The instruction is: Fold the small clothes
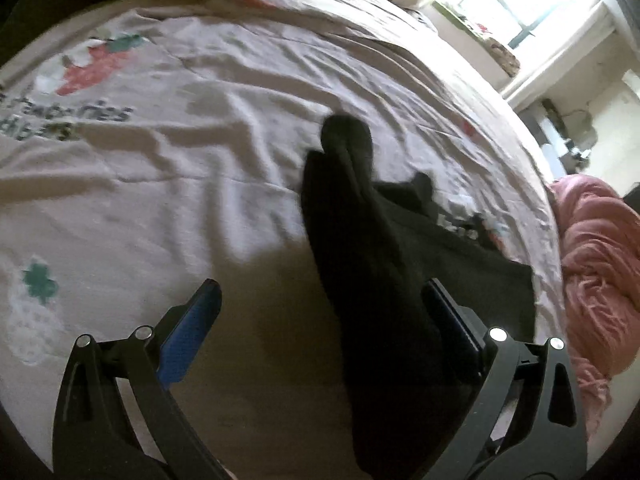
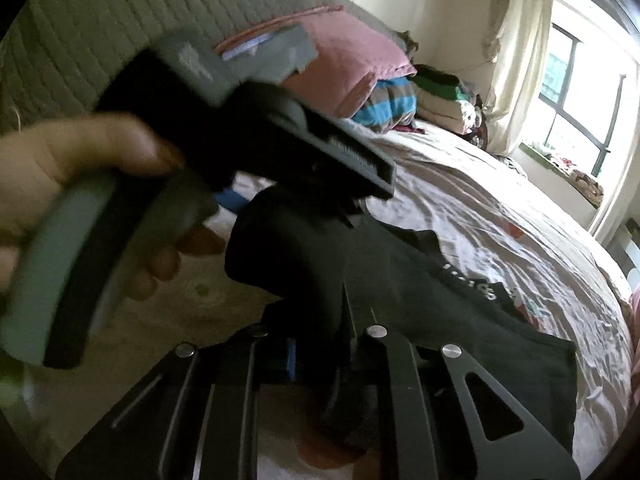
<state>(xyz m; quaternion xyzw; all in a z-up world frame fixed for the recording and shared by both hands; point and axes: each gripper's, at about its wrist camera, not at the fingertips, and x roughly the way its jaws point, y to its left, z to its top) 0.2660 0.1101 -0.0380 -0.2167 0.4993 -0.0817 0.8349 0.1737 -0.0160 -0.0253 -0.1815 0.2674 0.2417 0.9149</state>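
A: What does the black garment [image 1: 380,248] look like?

B: Dark, soft and bunched. In the left wrist view it rises as a narrow twisted column with a rounded end at the top, and its lower part spreads flat over the bedsheet [image 1: 192,152]. In the right wrist view white lettering [image 2: 476,280] shows on the flat part, too blurred to read.

A: Where is it?

B: On the pale printed sheet of the bed, towards the side where a pink blanket [image 1: 600,264] hangs over the edge. One end is lifted off the sheet.

A: And the right gripper [image 2: 320,360]?

B: Clenched on a fold of the black garment; the cloth is pinched between its fingers and drapes away from them.

A: The left gripper [image 1: 324,296]?

B: Released, jaws wide apart. The garment's column passes between its fingers close to the right one; I cannot tell whether it touches. The right wrist view shows the person's hand [image 2: 60,168] wrapped round its handle, above the cloth
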